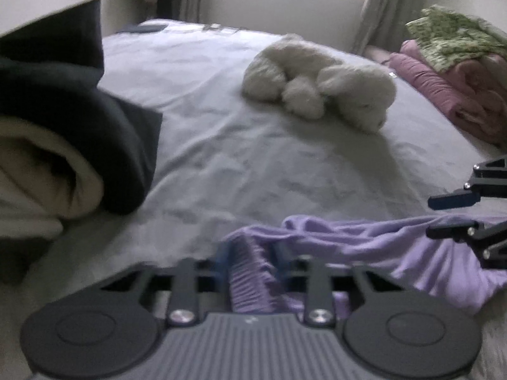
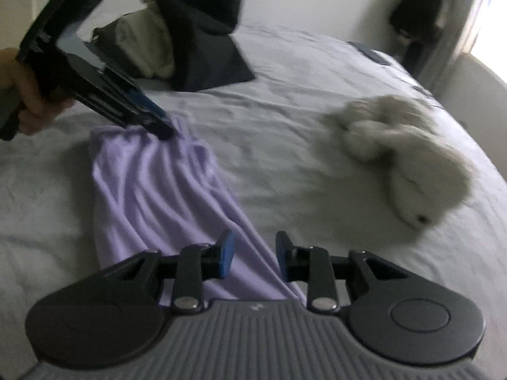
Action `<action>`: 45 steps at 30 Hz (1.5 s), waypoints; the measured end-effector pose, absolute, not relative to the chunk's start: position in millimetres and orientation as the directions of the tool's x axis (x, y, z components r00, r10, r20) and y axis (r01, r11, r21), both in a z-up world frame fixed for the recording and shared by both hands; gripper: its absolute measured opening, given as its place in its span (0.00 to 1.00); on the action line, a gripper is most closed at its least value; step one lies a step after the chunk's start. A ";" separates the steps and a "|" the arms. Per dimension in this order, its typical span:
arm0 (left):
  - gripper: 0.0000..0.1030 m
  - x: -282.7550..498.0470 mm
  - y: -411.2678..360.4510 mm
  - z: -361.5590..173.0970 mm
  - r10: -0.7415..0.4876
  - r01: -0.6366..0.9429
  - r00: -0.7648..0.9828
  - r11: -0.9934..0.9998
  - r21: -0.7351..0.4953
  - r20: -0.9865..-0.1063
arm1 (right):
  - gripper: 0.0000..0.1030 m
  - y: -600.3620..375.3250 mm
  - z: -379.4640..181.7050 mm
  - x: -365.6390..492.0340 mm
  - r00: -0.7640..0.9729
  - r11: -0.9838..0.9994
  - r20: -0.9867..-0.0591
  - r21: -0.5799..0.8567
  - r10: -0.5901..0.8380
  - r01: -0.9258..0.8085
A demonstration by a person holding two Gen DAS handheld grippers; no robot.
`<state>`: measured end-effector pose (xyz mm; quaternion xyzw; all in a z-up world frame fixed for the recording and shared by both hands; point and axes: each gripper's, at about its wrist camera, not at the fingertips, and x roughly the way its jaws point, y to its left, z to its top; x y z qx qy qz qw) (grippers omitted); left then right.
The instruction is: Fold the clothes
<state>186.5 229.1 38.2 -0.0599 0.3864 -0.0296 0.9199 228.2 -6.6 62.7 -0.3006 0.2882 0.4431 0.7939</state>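
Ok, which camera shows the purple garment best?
Right wrist view: the purple garment lies spread along the bed, left claw shut on its far end. The left wrist view shows only bunched folds.

Left gripper: fingers closed together, clamped on the gathered waistband of the lilac garment. The person's hand wraps its handle. Right gripper: fingers parted, with cloth lying between them, not clamped.

Low wrist views, shared bed
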 end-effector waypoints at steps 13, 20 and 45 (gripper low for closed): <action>0.07 177.7 243.9 56.6 -0.105 -0.059 0.769 0.971 -0.234 -0.631 | 0.02 15.0 56.1 218.3 0.501 0.368 -0.740 -0.358 0.448 -0.858; 0.18 185.3 239.2 44.7 -0.083 -0.070 0.742 0.977 -0.201 -0.665 | 0.02 23.5 41.9 227.1 0.545 0.381 -0.734 -0.406 0.406 -0.831; 0.41 103.1 192.6 54.5 -0.071 -0.287 0.645 0.900 -0.327 -0.761 | 0.42 -239.3 23.3 67.0 0.684 0.929 -0.659 0.063 0.314 -0.366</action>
